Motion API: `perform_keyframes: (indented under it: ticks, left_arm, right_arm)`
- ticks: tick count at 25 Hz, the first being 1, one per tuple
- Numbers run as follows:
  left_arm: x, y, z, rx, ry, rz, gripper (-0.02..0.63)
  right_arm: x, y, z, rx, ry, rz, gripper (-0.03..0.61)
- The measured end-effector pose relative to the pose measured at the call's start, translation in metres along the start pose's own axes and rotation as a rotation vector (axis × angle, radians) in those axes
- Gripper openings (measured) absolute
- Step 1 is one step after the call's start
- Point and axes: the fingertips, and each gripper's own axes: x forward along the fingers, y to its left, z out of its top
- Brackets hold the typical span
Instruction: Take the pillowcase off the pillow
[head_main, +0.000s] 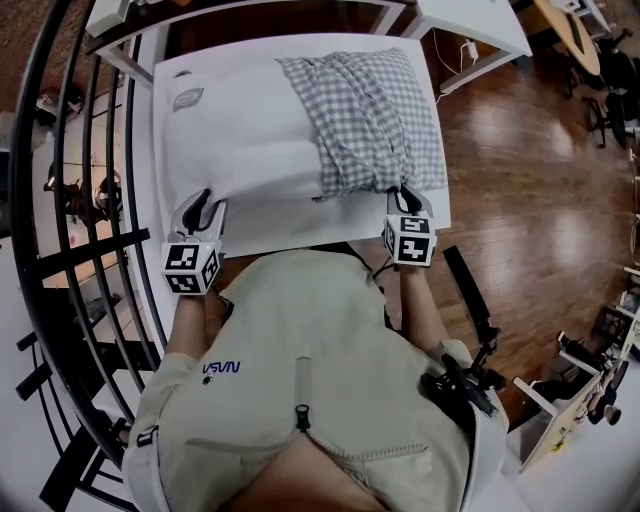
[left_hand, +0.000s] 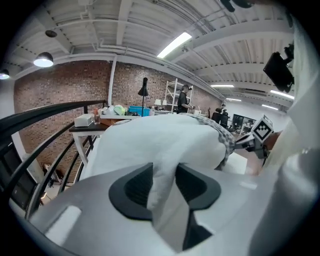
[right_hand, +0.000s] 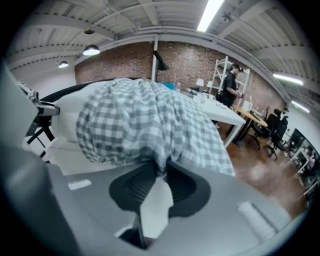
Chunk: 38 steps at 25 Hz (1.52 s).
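The right tool (right_hand: 161, 172) has its dark pads pressed on a gathered fold of the grey-checked pillowcase (right_hand: 145, 125), which bunches up just above the jaws. The white pillow (right_hand: 67, 107) shows at its left. Behind are a brick wall (right_hand: 120, 62), a white table (right_hand: 227, 114) and a person (right_hand: 231, 82) beside shelves.

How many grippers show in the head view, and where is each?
2. The left gripper at the near left corner of the pillow; the right gripper at the bunched near edge of the pillowcase.
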Motion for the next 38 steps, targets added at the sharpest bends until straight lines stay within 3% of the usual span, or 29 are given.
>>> perform_keyframes:
  ticks: [4,7,11,14,17,25,32,35,38]
  left_arm:
    - [-0.024,-0.008,0.017,0.018,-0.023,0.008,0.196]
    - [-0.038,-0.017,0.055,0.031,-0.125,-0.012,0.181]
    - [-0.025,-0.021,0.115,0.085,-0.236,-0.043,0.176]
    - [0.015,-0.018,0.141,0.143,-0.226,-0.064,0.22]
    - [0.062,-0.01,0.152,0.141,-0.166,-0.083,0.267]
    - [0.15,0.017,0.18,0.126,-0.061,-0.074,0.29]
    - [0.187,0.009,0.155,0.152,0.121,-0.121,0.322]
    - [0.189,0.002,0.143,0.15,0.149,-0.139,0.269]
    - [0.189,-0.004,0.134,0.17,0.149,-0.155,0.172]
  right_arm:
    - [-0.048,0.01,0.048,0.018,-0.144,0.059,0.08]
    - [-0.073,0.017,0.098,0.009,-0.28,0.105,0.08]
    - [-0.056,0.02,0.147,-0.07,-0.361,0.159,0.106]
    - [-0.033,0.027,0.185,-0.133,-0.379,0.203,0.127]
    - [-0.01,0.033,0.226,-0.163,-0.39,0.231,0.129]
    - [0.065,0.049,0.295,-0.239,-0.306,0.286,0.156]
    - [0.123,0.071,0.285,-0.312,-0.087,0.328,0.216]
    - [0.138,0.073,0.265,-0.326,0.009,0.338,0.219]
    - [0.143,0.075,0.252,-0.322,0.031,0.324,0.211]
